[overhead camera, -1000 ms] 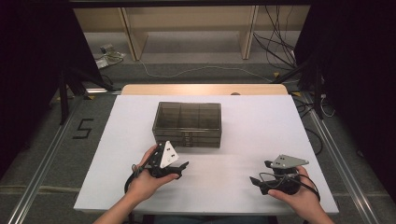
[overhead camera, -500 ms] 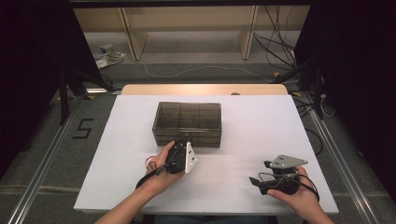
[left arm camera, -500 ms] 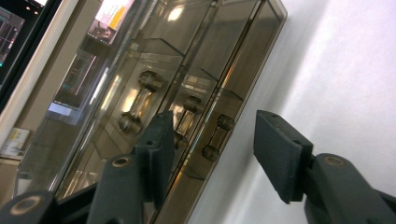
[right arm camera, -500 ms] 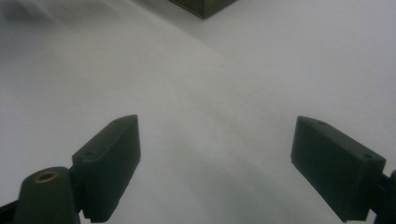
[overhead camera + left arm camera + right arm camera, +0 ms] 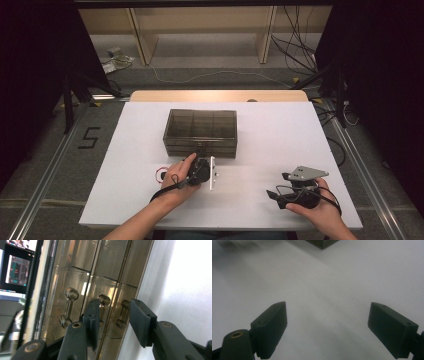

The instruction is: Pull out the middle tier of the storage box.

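the smoked-plastic drawer box (image 5: 200, 132) sits on the white table (image 5: 125, 200), toward its far middle, with the left gripper (image 5: 202, 159) rolled on its side right at the box's near face. the step in hand looks like taking hold of a drawer handle. in the left gripper view the jaws have just been closing and bracket the middle drawer handle (image 5: 103, 307), a small metal bar on two round studs; the pads do not yet press on it, so the grip is not made. to do it well, centre the bar between the pads, finish closing squarely, then pull straight away from the box's face so the drawer does not skew and the box does not slide.

the box is translucent brown, with dividers showing through its top and three stacked drawers, each with a like handle. well to the right of the box and nearer the person, the right gripper (image 5: 292, 192) rests with jaws spread wide over bare table, holding nothing.
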A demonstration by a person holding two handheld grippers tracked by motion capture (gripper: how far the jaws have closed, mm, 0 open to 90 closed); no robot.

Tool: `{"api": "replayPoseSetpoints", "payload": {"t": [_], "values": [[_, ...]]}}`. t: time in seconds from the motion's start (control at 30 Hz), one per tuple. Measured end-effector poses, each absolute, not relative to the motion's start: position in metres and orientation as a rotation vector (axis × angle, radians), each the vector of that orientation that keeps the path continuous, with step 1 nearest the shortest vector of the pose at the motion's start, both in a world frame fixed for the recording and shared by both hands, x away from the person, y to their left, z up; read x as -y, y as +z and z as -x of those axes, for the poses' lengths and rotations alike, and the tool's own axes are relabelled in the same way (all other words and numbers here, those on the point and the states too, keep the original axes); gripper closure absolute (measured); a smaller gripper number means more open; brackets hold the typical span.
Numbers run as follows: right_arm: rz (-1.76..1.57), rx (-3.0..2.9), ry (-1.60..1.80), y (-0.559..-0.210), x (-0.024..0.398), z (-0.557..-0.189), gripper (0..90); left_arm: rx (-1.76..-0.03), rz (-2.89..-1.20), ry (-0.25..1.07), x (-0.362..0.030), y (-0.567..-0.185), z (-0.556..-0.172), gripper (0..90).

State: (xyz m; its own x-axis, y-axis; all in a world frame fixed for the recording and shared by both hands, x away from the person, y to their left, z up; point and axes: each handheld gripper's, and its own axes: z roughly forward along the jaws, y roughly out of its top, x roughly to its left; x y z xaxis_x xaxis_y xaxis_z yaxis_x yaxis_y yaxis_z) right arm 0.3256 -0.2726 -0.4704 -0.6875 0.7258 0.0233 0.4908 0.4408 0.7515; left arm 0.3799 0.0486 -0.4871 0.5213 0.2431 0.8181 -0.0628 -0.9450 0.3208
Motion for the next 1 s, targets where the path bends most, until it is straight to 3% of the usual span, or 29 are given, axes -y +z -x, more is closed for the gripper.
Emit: {"api": "replayPoseSetpoints", "payload": {"t": [1.0], "values": [[-1.043,-2.399,1.098,-0.4711,0.2718,-0.3262,16.5,-0.054,-2.501,1.645,-0.0392,-0.4945,-0.382,71.8]]}}
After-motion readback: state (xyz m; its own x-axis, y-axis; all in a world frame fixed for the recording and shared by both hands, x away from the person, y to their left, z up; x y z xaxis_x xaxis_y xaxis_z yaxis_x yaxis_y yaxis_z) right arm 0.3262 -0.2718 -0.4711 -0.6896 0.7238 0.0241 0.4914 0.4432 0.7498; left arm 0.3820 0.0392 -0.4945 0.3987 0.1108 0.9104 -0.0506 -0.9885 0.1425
